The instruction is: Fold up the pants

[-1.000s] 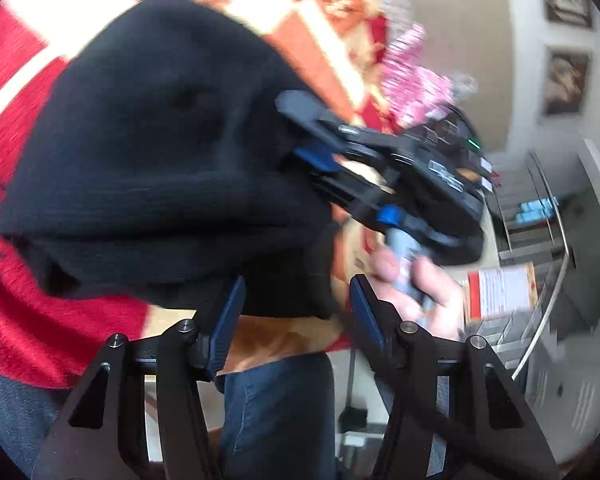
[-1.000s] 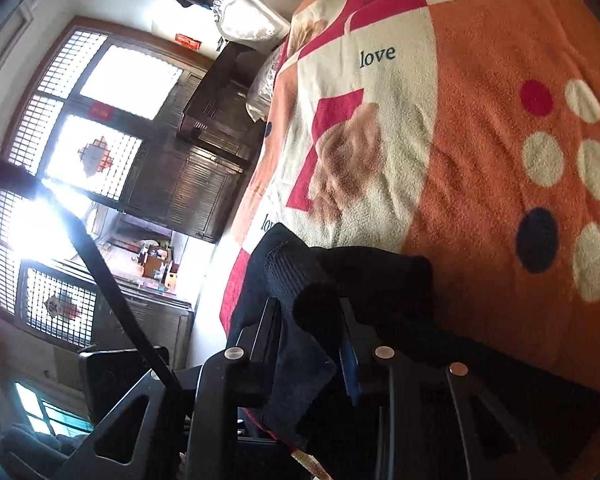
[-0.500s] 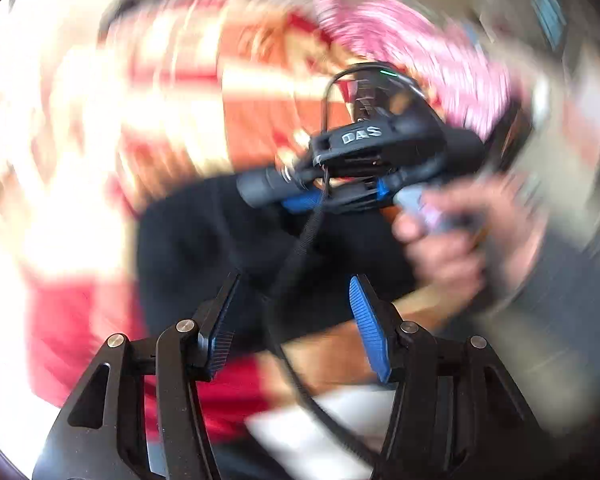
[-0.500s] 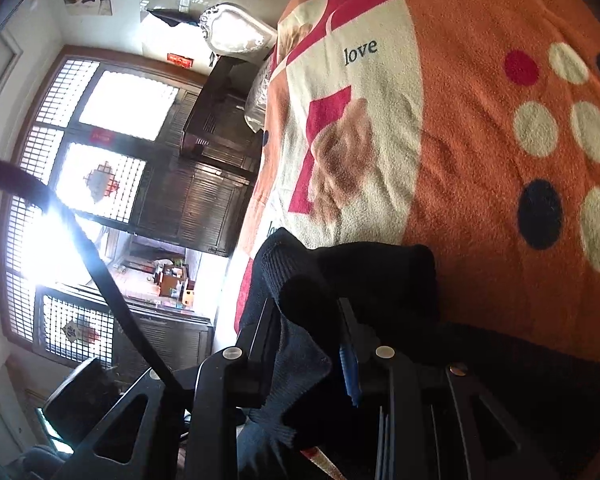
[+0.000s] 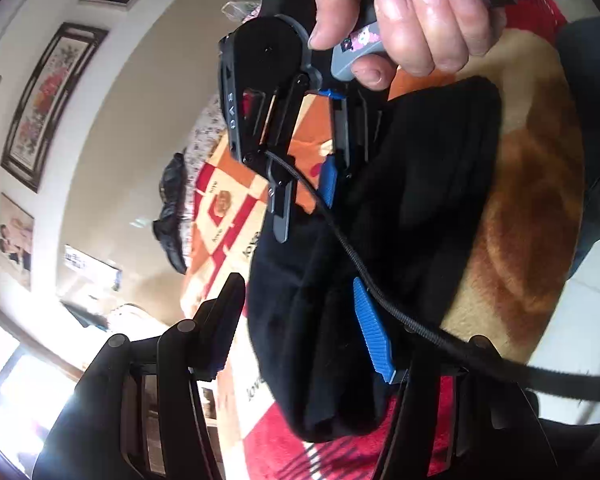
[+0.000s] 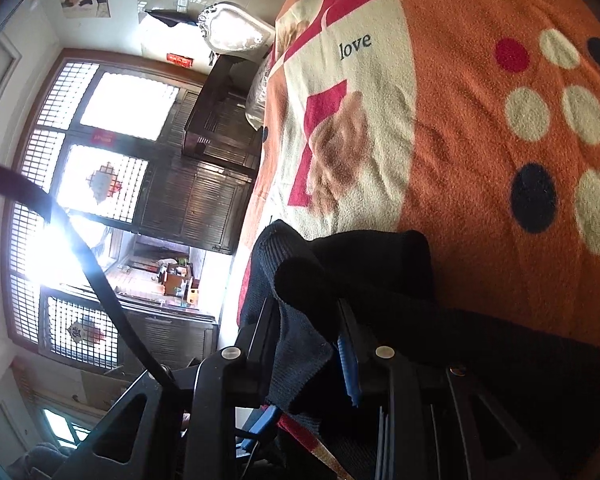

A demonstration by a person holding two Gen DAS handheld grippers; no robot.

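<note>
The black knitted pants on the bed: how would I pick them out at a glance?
Find the big orange, cream and red blanket printed with "love" and dots. At its near edge lies a bunched, ribbed black knitted garment, pinched by the right gripper. It is the only plain dark cloth there.

Bare blanket beyond black pants, cable crossing them

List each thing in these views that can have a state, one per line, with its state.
Black pants: bunched, partly folded, lying on the blanket.
Right tongs: shut on a fold of the pants.
Left tongs: open, have just been opening; pants lie between the fingers, unpressed.
Blanket: spread flat over the bed.
Cable: draped across the pants.
</note>
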